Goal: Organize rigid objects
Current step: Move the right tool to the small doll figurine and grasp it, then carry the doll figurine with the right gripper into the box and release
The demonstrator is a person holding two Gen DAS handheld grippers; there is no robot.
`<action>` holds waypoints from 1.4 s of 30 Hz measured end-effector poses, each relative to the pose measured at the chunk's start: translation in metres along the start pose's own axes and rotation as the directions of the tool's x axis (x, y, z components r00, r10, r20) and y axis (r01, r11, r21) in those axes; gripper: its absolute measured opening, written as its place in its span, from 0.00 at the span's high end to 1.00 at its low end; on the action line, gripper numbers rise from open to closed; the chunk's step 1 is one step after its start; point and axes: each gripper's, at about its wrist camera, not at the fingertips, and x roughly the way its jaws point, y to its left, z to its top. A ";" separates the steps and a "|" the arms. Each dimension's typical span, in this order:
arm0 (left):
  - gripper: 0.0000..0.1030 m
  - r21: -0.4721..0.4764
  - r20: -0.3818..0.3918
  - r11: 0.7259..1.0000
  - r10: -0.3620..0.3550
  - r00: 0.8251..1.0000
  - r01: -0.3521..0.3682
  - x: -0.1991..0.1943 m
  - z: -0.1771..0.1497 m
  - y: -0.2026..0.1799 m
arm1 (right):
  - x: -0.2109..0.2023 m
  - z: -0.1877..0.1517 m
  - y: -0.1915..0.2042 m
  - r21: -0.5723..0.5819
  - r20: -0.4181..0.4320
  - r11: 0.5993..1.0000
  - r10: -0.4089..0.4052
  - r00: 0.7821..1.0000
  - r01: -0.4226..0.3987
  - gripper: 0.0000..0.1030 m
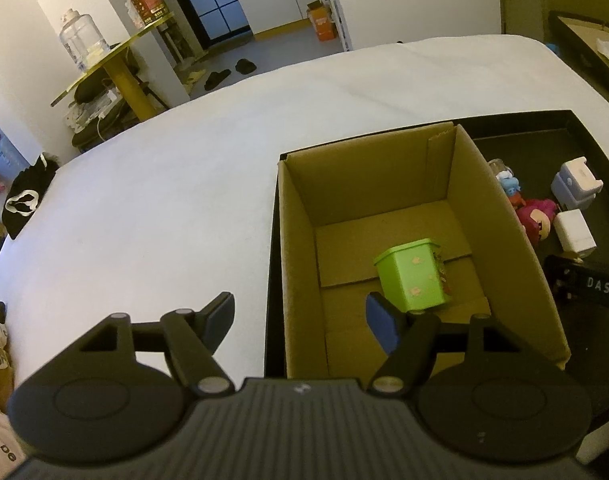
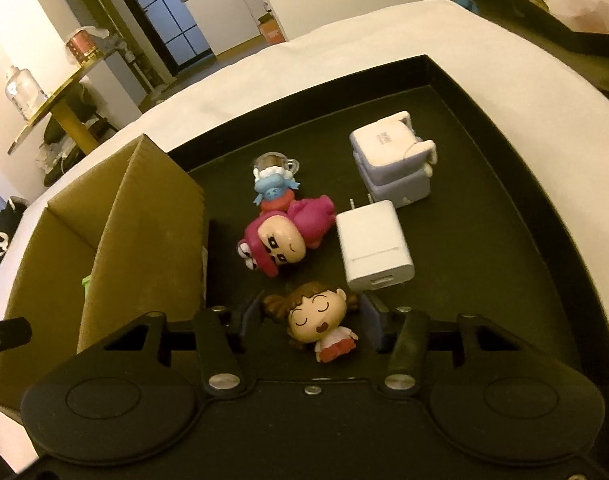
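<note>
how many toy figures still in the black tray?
3: brown-haired doll between the right gripper fingers, pink doll mid-tray, blue figure behind it. Cardboard box may hide more.

My pads (image 1: 380, 322) blue. Green tin (image 1: 412, 276) — pink flower specks. Box (image 1: 300, 240) brown, tray (image 2: 484, 208) black. Charger (image 2: 374, 246) white — doll (image 2: 276, 240) magenta-hooded.

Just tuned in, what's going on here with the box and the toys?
Toys and chargers are being sorted from the black tray into the cardboard box. A green container already lies inside. The left tongs hang open over the box. The right tongs bracket the brown-haired figurine, head between the pads; contact is unclear.
</note>
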 end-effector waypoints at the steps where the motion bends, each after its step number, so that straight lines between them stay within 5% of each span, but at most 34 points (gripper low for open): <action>1: 0.31 -0.003 0.000 1.000 -0.003 1.000 0.003 0.000 0.000 0.000 | -0.002 0.001 0.001 -0.005 0.006 1.000 0.004 1.000 -0.004 0.60; 17: 0.31 -0.042 0.027 0.998 -0.051 0.998 0.052 -0.007 -0.004 0.011 | -0.029 0.010 0.005 -0.028 0.014 0.999 -0.035 0.999 0.035 0.60; 42: 0.39 -0.161 0.063 0.976 -0.140 0.988 0.148 -0.004 -0.013 0.043 | -0.073 0.045 0.095 -0.267 0.115 0.964 0.019 0.993 0.013 0.60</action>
